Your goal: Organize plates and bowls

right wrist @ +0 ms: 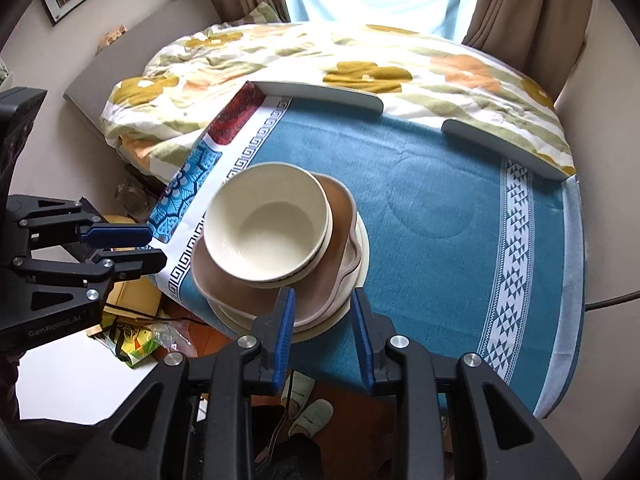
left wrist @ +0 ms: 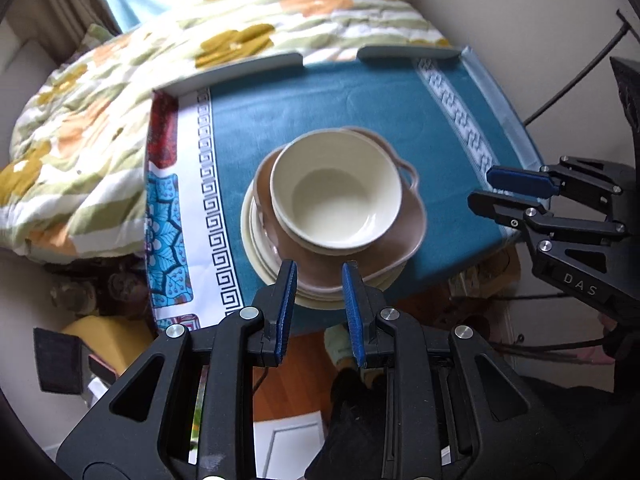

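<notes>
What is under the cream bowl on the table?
The cream bowl sits in a pinkish-brown dish, which rests on cream plates. Only the plates' rims show, so their number and anything between them stays hidden.

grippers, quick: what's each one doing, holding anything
left gripper: shut, nothing held, above the bowl.
right gripper: nearly shut, nothing between the pads.

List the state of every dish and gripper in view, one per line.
Cream ceramic bowl: upright, empty, top of the stack.
Pinkish-brown wavy-rimmed dish: under the bowl, upright.
Cream round plates: bottom of the stack, flat on the teal tablecloth.
Left gripper: holds nothing, nearly shut.
Right gripper: holds nothing, narrow gap.
</notes>
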### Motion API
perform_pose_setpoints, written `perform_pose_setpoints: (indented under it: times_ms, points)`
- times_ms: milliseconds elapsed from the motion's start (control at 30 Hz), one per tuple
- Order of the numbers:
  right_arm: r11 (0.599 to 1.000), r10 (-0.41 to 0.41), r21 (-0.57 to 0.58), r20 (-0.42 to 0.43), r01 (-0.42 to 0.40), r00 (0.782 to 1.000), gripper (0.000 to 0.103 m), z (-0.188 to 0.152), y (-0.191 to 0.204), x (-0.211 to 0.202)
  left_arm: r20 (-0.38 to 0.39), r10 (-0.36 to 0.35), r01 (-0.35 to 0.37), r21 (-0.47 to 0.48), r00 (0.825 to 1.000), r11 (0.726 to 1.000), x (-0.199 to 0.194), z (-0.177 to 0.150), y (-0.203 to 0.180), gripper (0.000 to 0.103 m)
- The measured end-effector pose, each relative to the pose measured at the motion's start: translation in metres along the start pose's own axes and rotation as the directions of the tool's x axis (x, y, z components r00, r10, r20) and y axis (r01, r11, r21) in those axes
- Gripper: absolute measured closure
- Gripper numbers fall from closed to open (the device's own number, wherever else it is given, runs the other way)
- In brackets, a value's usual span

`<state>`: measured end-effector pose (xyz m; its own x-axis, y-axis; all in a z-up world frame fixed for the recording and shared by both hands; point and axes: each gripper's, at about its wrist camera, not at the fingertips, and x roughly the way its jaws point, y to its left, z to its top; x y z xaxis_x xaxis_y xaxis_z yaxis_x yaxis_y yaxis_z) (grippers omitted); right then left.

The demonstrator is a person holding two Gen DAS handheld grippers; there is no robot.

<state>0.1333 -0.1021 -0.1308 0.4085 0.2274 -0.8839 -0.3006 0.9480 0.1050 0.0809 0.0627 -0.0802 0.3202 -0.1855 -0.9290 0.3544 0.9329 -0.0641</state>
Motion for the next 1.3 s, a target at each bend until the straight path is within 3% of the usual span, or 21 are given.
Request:
perform_pose_setpoints:
  times_ms: [100,133,167,200,233,267,367,467,533,633,833,1300]
  points:
    - [0.999,-0.017,0.040,0.117,0.013,0.993,0.077,-0.011,-0.002,-0.044,0.153,0.022,-0.019,-0.024,0.988,1.000,-0.042,-0.009,-0.019,0.079]
    - [0.999,-0.026,0.051,0.159,0.019,0.987,0.075,-0.015,-0.003,-0.060,0.204,0.030,-0.024,-0.033,0.978,0.999,-0.054,-0.013,-0.025,0.067]
    - [0.998,-0.036,0.061,0.198,0.025,0.980,0.058,-0.019,-0.004,-0.074,0.249,0.038,-0.028,-0.045,0.968,0.999,-0.065,-0.017,-0.030,0.055]
    - [0.997,-0.047,0.075,0.239,0.030,0.970,0.047,-0.024,-0.005,-0.089,0.293,0.050,-0.034,-0.058,0.955,0.998,-0.075,-0.021,-0.035,0.018]
    - [0.995,-0.058,0.089,0.278,0.035,0.959,0.029,-0.030,-0.007,-0.103,0.341,0.066,-0.043,-0.073,0.938,0.996,-0.087,-0.026,-0.040,0.000]
    - [0.994,-0.069,0.101,0.312,0.039,0.948,0.020,-0.036,-0.008,-0.115,0.401,0.086,-0.053,-0.092,0.912,0.994,-0.099,-0.032,-0.045,0.001]
    - [0.987,-0.124,0.147,0.402,0.070,0.907,0.016,-0.054,-0.011,-0.146,0.492,0.155,-0.087,-0.158,0.857,0.984,-0.126,-0.046,-0.056,0.001]
    - [0.977,-0.194,0.172,0.470,0.126,0.861,0.001,-0.071,-0.006,-0.169,0.570,0.235,-0.134,-0.213,0.787,0.968,-0.148,-0.065,-0.066,0.001]
    - [0.973,-0.219,0.174,0.503,0.151,0.836,0.001,-0.078,-0.002,-0.178,0.608,0.272,-0.161,-0.231,0.746,0.959,-0.158,-0.075,-0.072,0.000]
    - [0.963,-0.262,0.197,0.540,0.183,0.800,0.001,-0.087,0.002,-0.187,0.644,0.291,-0.184,-0.230,0.708,0.956,-0.168,-0.087,-0.079,0.001]
    - [0.949,-0.310,0.228,0.556,0.216,0.771,0.001,-0.092,0.006,-0.193,0.660,0.283,-0.180,-0.221,0.696,0.959,-0.174,-0.095,-0.079,0.001]
    - [0.937,-0.344,0.262,0.567,0.233,0.748,0.001,-0.087,0.014,-0.196,0.662,0.298,-0.197,-0.225,0.688,0.954,-0.172,-0.093,-0.068,0.001]
